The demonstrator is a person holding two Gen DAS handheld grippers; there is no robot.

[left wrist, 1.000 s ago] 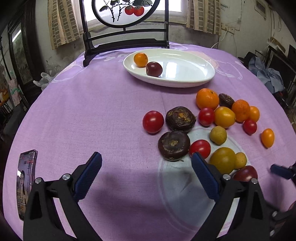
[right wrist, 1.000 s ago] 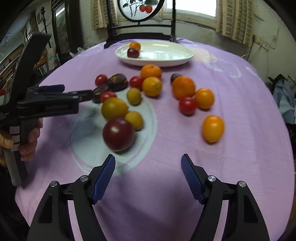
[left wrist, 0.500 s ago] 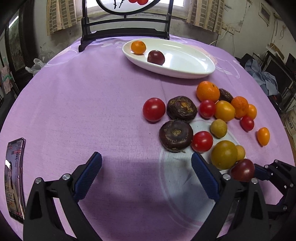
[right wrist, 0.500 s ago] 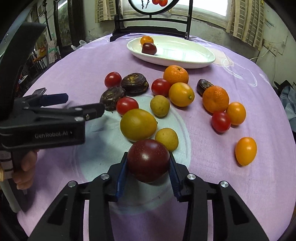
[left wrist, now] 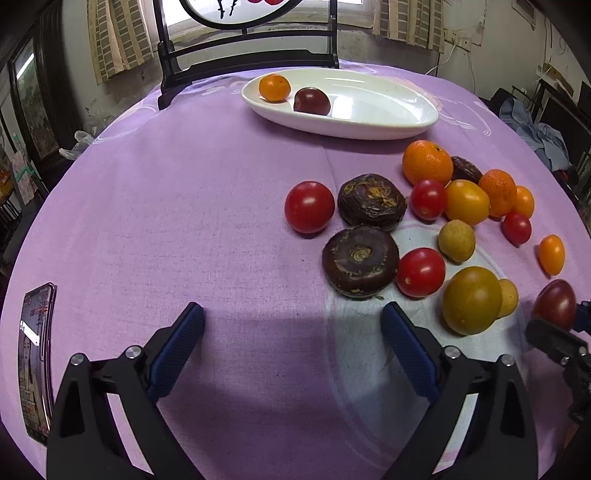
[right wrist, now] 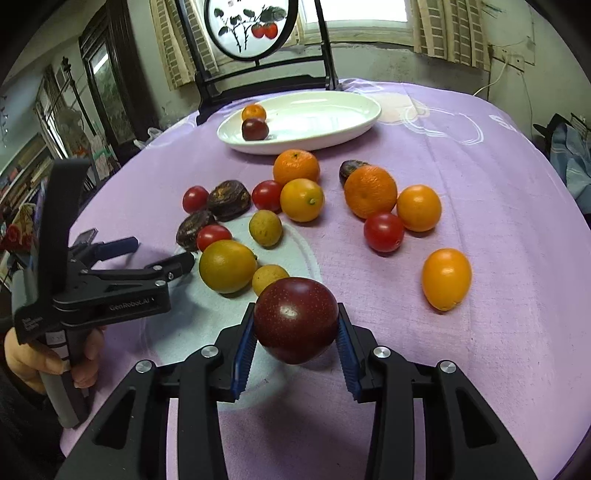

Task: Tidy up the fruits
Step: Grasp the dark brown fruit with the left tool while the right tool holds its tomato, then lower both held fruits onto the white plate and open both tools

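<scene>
Right claw [right wrist: 296,330] clamps a glossy, speckled, round dark-red plum [right wrist: 295,319] between ribbed blue pads; left claw [left wrist: 291,345] gapes empty.

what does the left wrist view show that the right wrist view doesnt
Only the left wrist view: the phone's lit screen at the table's left edge, and the left gripper seen from behind, jaws open over bare cloth.

Only the right wrist view: the right gripper shut on the dark plum, the hand on the left gripper's handle, and the round painted panel whole.

Both: the white dish holding an orange fruit and a second plum, and the loose fruit on the purple cloth.
</scene>
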